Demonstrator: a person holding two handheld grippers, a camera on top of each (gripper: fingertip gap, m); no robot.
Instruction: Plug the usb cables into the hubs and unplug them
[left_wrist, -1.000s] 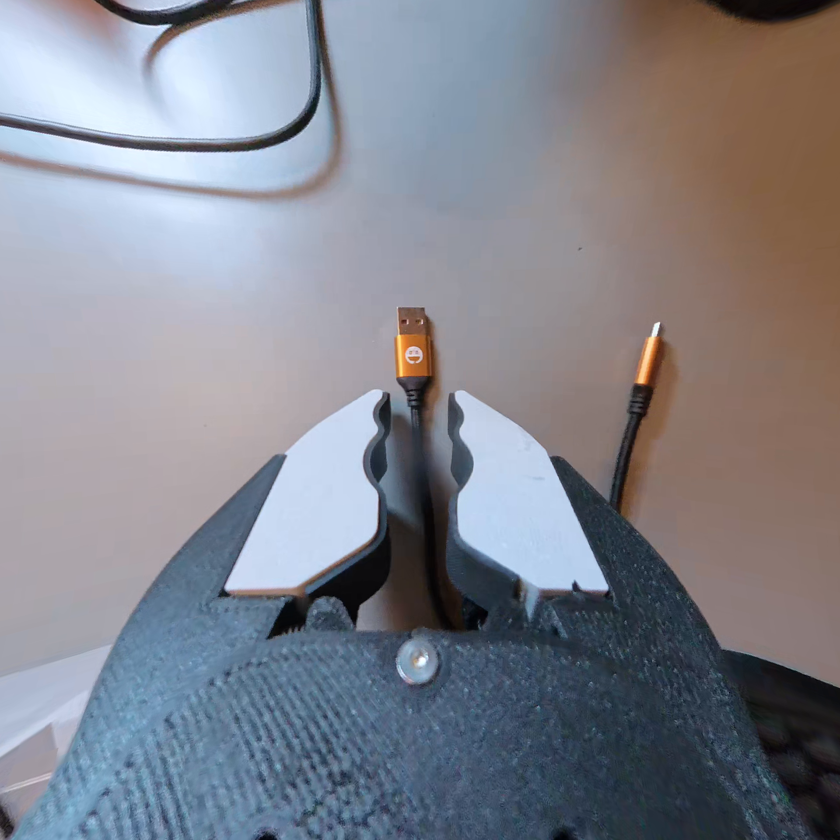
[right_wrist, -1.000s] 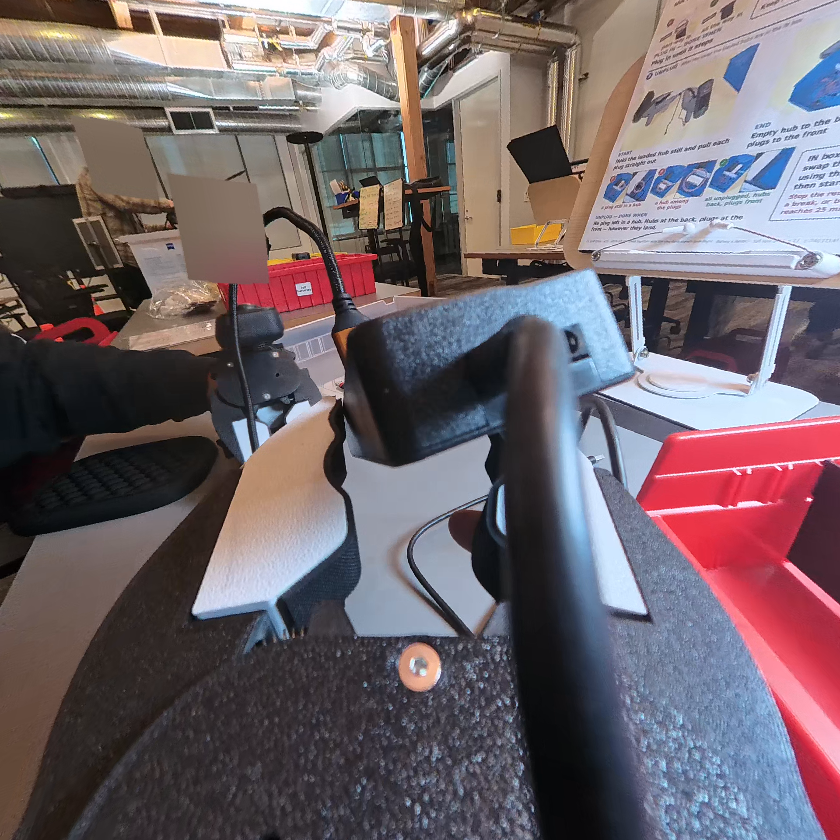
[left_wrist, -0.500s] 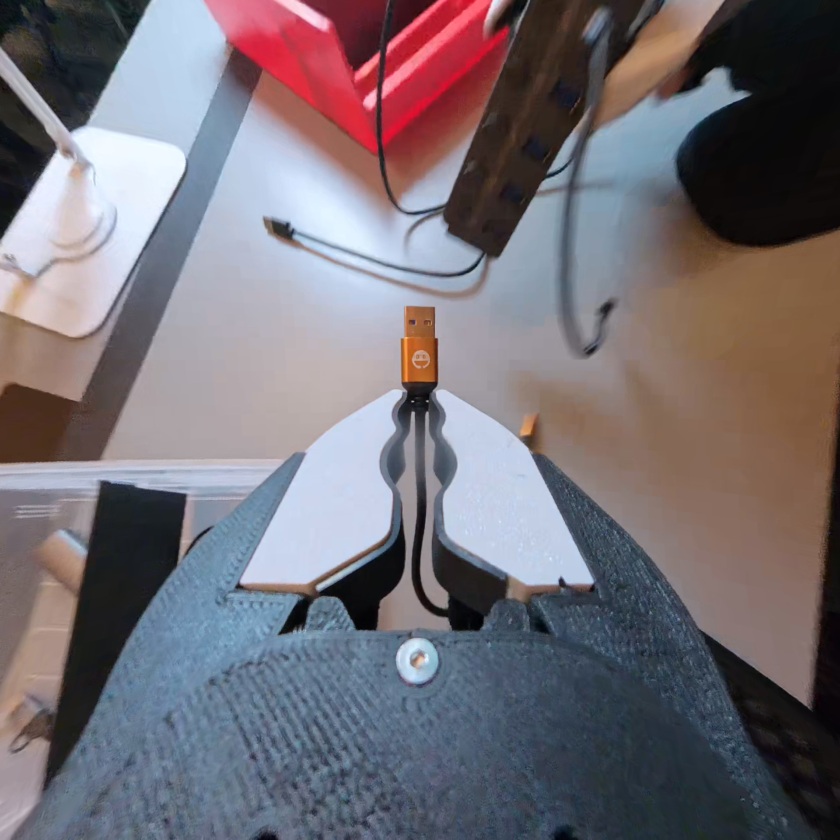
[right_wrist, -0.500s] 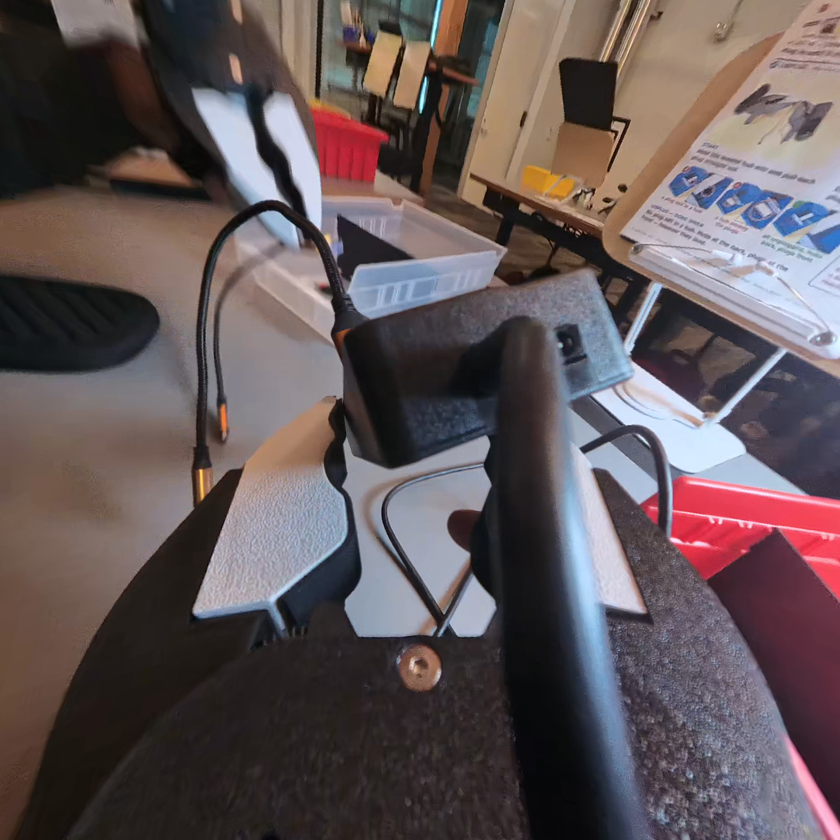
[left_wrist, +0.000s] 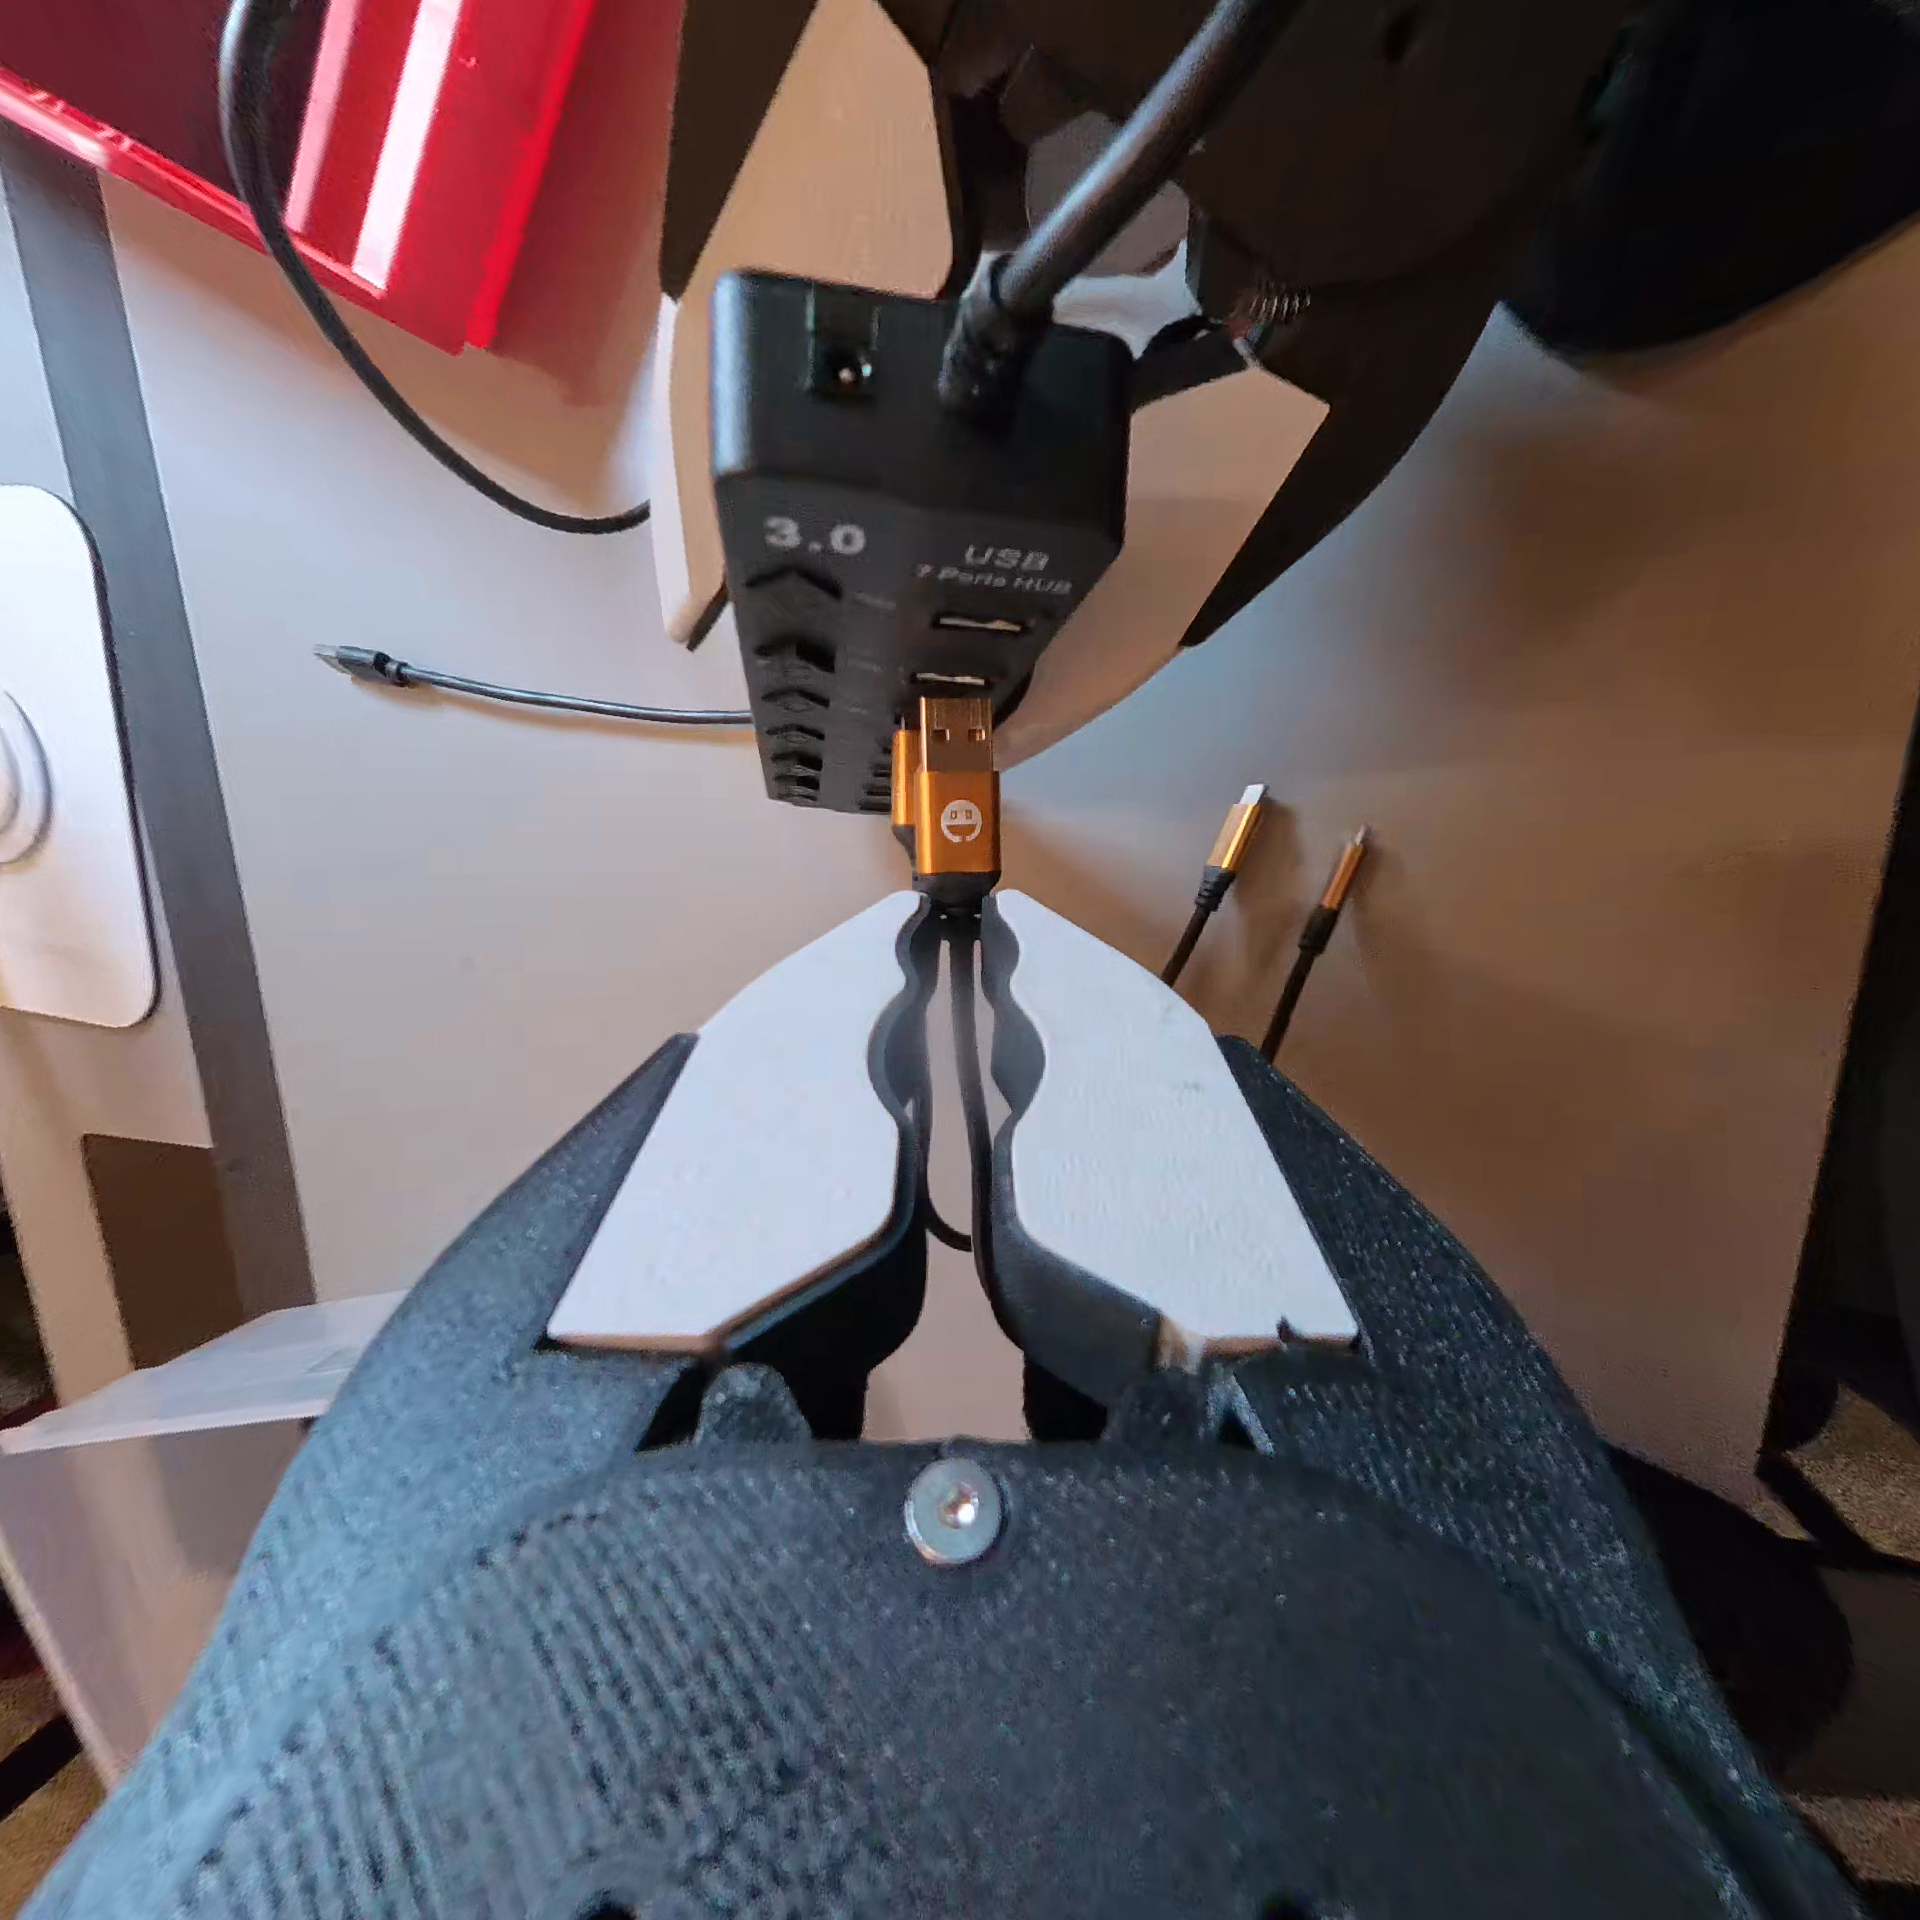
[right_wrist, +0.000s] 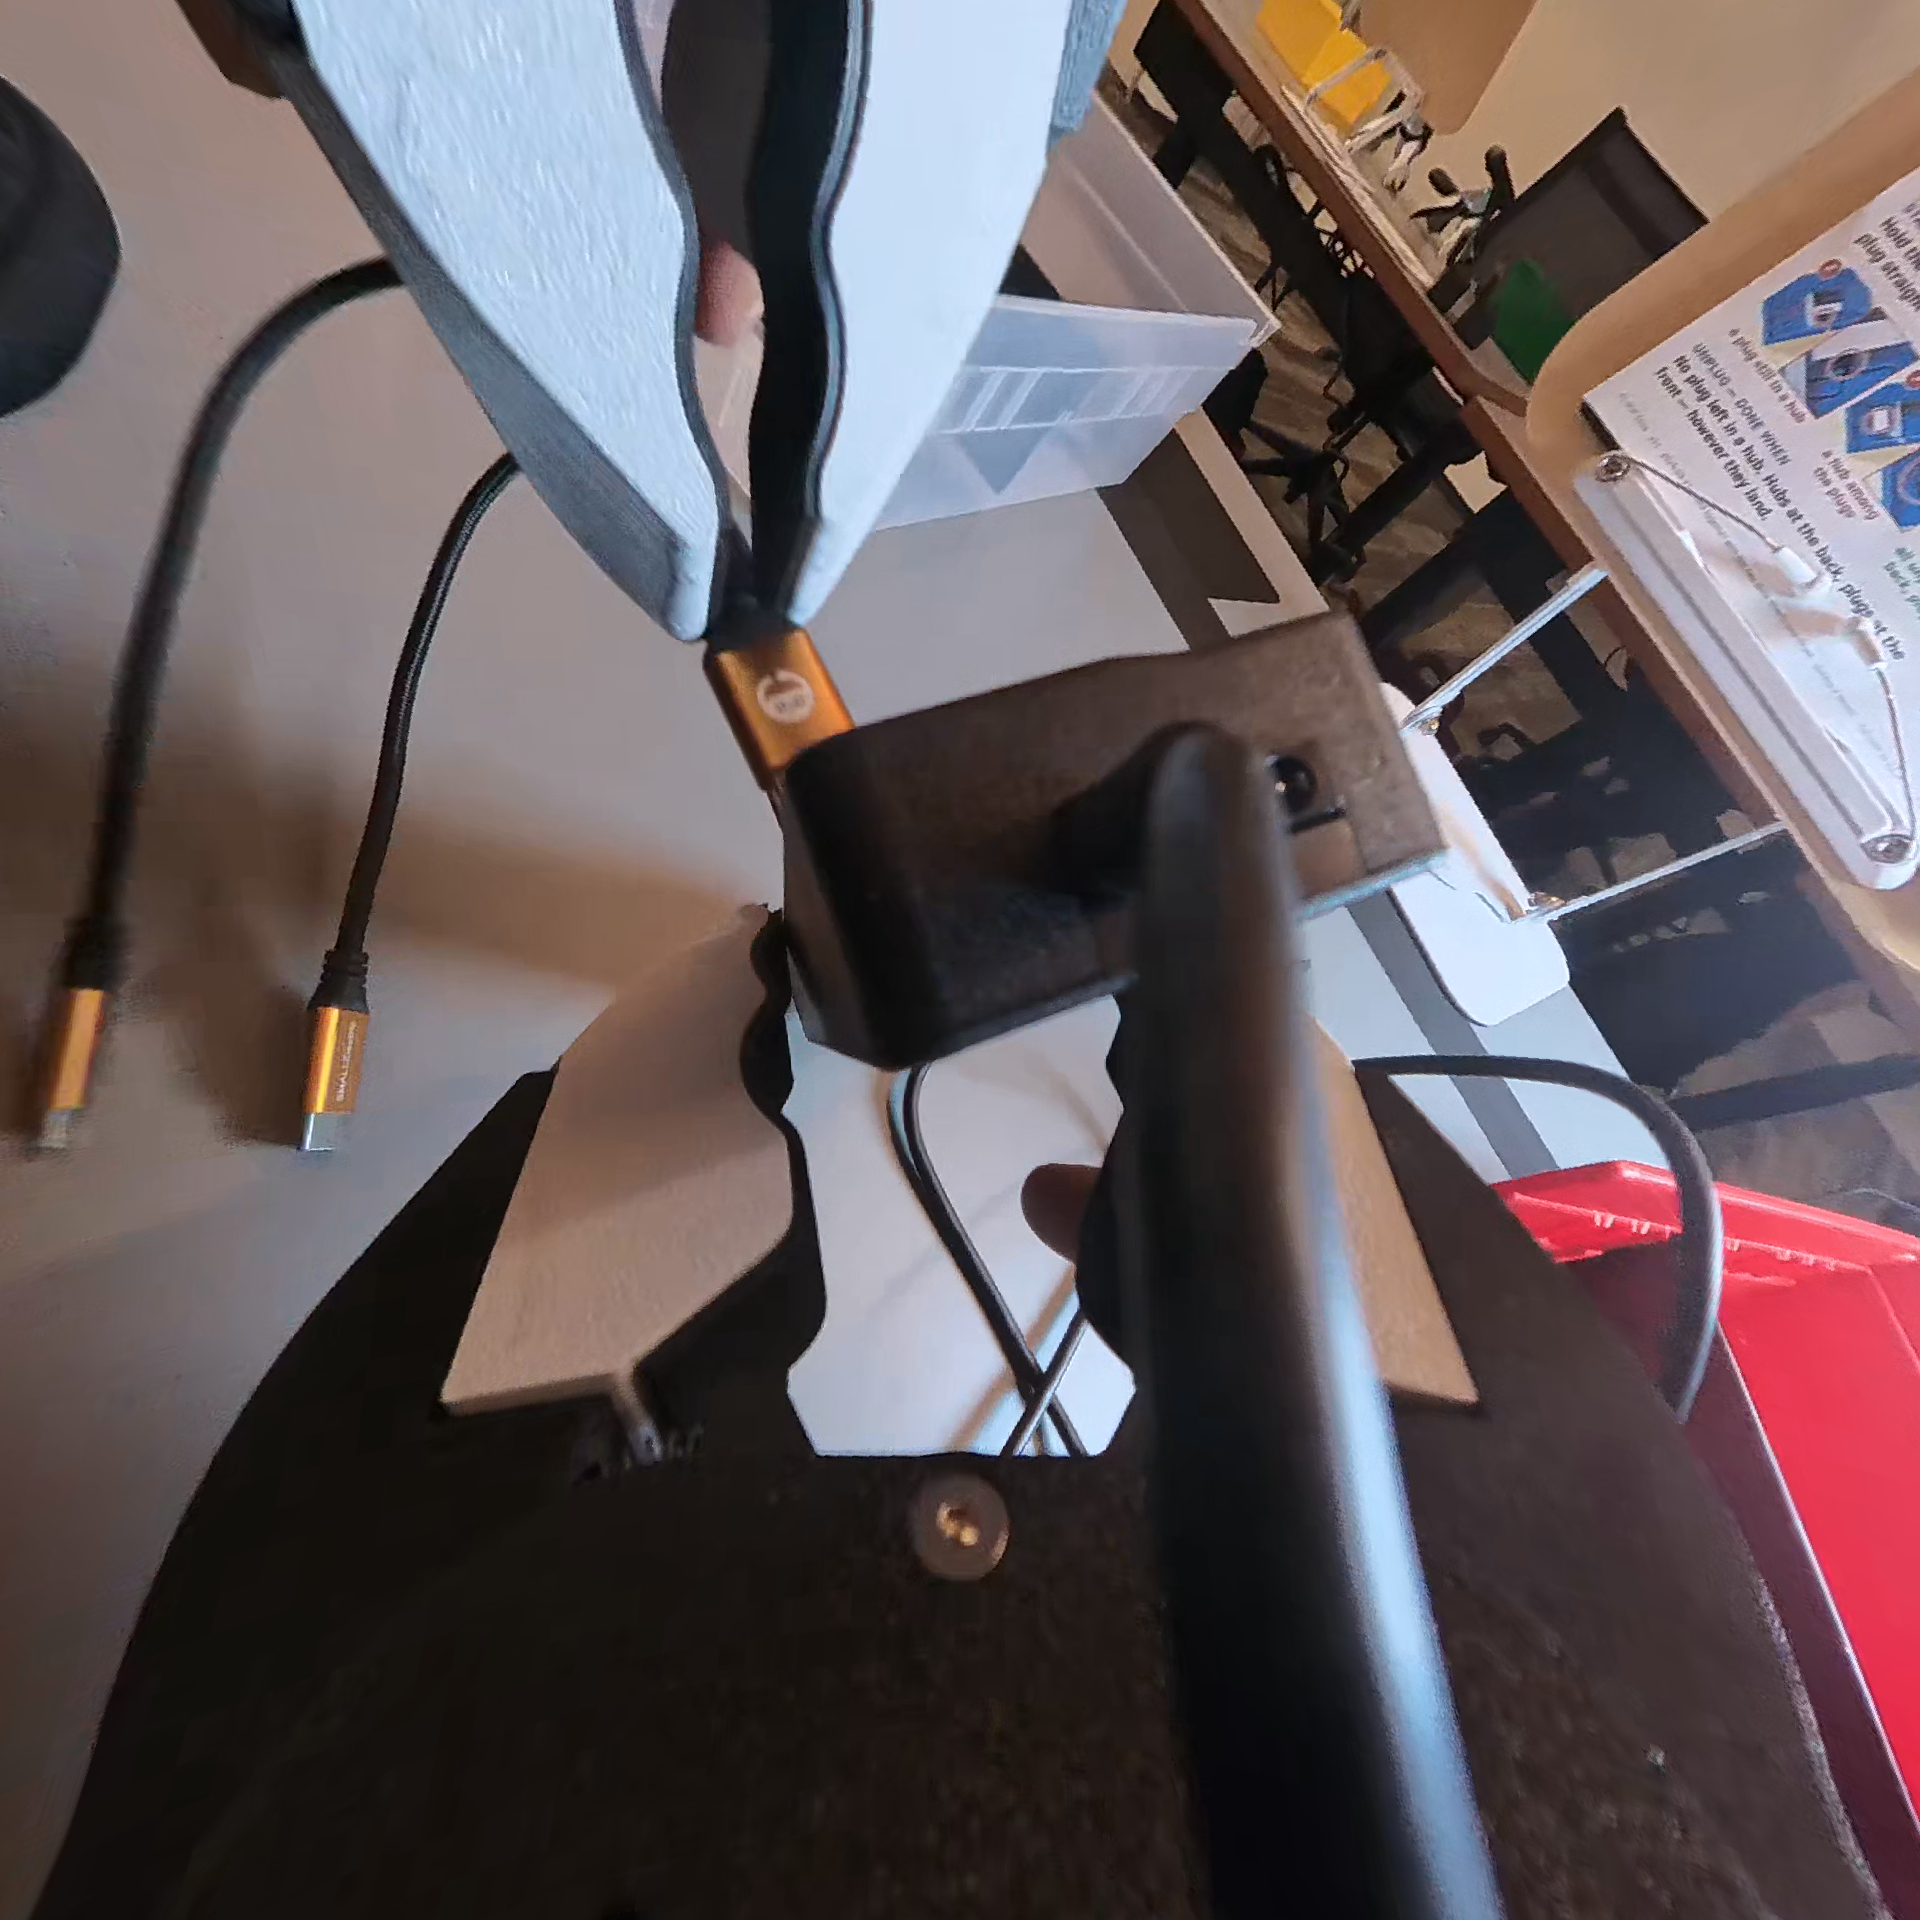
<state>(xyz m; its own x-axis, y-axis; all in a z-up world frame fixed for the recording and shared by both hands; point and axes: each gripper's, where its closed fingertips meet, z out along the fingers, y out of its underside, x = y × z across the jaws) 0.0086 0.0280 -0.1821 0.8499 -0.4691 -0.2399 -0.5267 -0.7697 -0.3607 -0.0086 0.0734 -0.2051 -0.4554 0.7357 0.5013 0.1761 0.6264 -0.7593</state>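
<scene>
Left claw (left_wrist: 956, 902) clamped on orange plug (left_wrist: 954, 800), right claw (right_wrist: 940, 997) gripping black hub (left_wrist: 914, 540), pale table (left_wrist: 1507, 727).

the left gripper (left_wrist: 956, 906) has a black, coarsely textured printed body with layer lines, broad and rounded toward the camera. a silver screw (left_wrist: 954, 1509) sits at the centre of its housing. its two fingers (left_wrist: 769, 1122) are flat pale-grey plates with wavy inner edges backed by black. the right gripper (right_wrist: 940, 1049) is built alike: grainy black shell, a round screw (right_wrist: 956, 1527) in the middle, pale plate fingers (right_wrist: 613, 1174) with scalloped edges.
</scene>
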